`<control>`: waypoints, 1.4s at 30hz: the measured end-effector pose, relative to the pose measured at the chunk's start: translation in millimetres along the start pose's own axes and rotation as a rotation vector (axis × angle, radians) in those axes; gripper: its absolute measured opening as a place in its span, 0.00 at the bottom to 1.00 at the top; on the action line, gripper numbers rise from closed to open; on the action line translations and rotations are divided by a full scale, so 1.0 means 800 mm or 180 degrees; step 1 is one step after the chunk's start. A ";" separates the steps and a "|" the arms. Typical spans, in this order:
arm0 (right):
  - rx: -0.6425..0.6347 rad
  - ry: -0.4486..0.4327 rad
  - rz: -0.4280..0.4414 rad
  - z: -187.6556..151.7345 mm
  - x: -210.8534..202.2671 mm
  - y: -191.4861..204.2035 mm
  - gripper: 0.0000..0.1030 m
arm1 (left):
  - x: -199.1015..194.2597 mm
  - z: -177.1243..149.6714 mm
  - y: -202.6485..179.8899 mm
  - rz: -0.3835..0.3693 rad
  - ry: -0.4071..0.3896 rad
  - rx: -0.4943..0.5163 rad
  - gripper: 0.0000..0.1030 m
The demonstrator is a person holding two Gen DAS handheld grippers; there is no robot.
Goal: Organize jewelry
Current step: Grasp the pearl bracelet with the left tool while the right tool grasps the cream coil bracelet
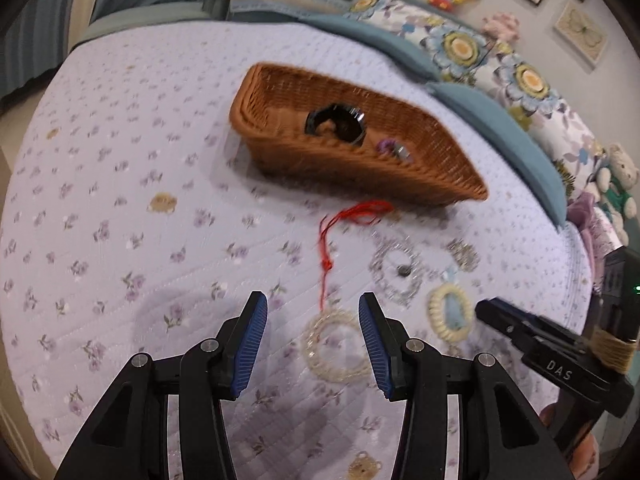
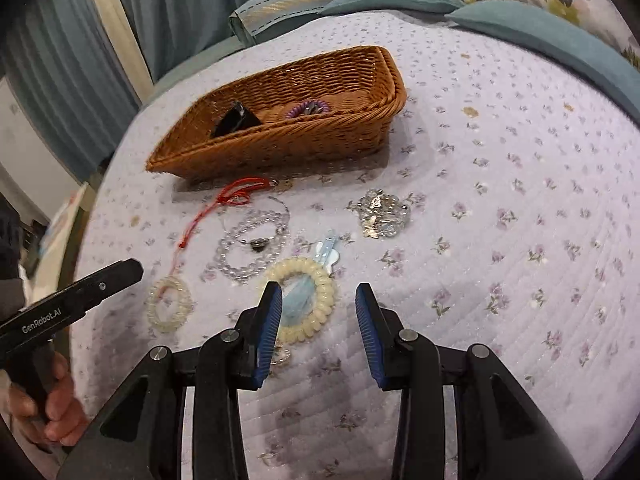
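A brown wicker basket (image 1: 420,168) (image 2: 320,136) lies on the bed and holds a black bangle (image 1: 338,124) (image 2: 236,118) and a purple coil tie (image 1: 387,146) (image 2: 308,108). In front of it lie a red cord (image 1: 352,214) (image 2: 236,194), a clear bead bracelet (image 1: 396,270) (image 2: 252,244), a silver brooch (image 1: 464,254) (image 2: 380,214), a cream coil tie (image 1: 448,312) (image 2: 304,300) and a pale coil ring (image 1: 334,346) (image 2: 168,304). My left gripper (image 1: 313,308) is open over the pale ring. My right gripper (image 2: 319,300) is open beside the cream tie.
The bed has a lilac floral quilt (image 1: 120,200) (image 2: 520,200). Blue and floral pillows (image 1: 480,80) line the far side, with plush toys (image 1: 616,184) beyond. Curtains (image 2: 80,60) hang past the bed edge.
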State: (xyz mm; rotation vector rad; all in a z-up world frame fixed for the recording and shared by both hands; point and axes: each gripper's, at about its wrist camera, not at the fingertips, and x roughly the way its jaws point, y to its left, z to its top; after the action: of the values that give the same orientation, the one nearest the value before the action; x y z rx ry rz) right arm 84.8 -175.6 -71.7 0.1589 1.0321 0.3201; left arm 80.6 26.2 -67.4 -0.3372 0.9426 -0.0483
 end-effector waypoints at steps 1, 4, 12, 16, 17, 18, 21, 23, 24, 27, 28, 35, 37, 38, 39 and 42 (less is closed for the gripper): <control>-0.0006 0.0007 -0.0036 -0.001 0.002 -0.001 0.40 | 0.004 -0.002 0.002 0.0002 0.0055 -0.0024 0.48; 0.0016 0.0077 -0.0016 0.001 0.010 -0.003 0.40 | 0.011 -0.008 0.004 -0.0014 0.0162 -0.0043 0.48; -0.0167 0.0150 -0.0175 0.002 0.031 0.010 0.37 | 0.026 -0.021 -0.012 0.0301 0.0242 0.0272 0.44; -0.0210 0.0129 -0.0202 0.002 0.032 0.013 0.37 | 0.027 -0.026 -0.019 0.0404 0.0217 0.0410 0.42; -0.0222 0.0130 -0.0212 0.002 0.033 0.014 0.36 | 0.027 -0.027 -0.020 0.0433 0.0210 0.0431 0.40; -0.0241 0.0129 -0.0220 0.002 0.034 0.015 0.35 | 0.027 -0.028 -0.022 0.0471 0.0197 0.0469 0.39; -0.0280 0.0137 -0.0220 0.003 0.036 0.017 0.26 | 0.029 -0.029 -0.025 0.0514 0.0197 0.0529 0.35; -0.0284 0.0145 -0.0178 0.003 0.037 0.017 0.15 | 0.030 -0.029 -0.028 0.0553 0.0197 0.0581 0.31; -0.0282 0.0143 -0.0152 0.003 0.037 0.017 0.15 | 0.031 -0.028 -0.030 0.0559 0.0196 0.0607 0.26; -0.0271 0.0131 -0.0099 0.003 0.035 0.017 0.13 | 0.030 -0.030 -0.033 0.0573 0.0189 0.0655 0.10; -0.0264 0.0125 -0.0081 0.003 0.034 0.017 0.13 | 0.029 -0.029 -0.033 0.0572 0.0185 0.0653 0.10; -0.0212 -0.0046 0.0085 0.005 0.014 0.017 0.13 | 0.009 -0.018 -0.021 0.0351 0.0064 0.0462 0.10; -0.0215 -0.0089 0.0119 0.006 0.008 0.019 0.13 | 0.000 -0.014 -0.017 0.0252 -0.0022 0.0392 0.10; -0.0219 -0.0122 0.0136 0.006 0.004 0.021 0.13 | -0.003 -0.013 -0.016 0.0210 -0.0055 0.0362 0.10; -0.0224 -0.0151 0.0144 0.007 0.001 0.022 0.13 | -0.006 -0.011 -0.014 0.0165 -0.0087 0.0329 0.10; -0.0237 -0.0265 0.0176 0.010 -0.012 0.026 0.13 | -0.015 -0.007 -0.014 0.0060 -0.0179 0.0282 0.10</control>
State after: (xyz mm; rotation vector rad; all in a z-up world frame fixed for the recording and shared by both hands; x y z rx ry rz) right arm 83.1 -159.4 -54.1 0.1328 0.9333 0.3984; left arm 70.0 16.2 -58.0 -0.2467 0.8849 -0.0630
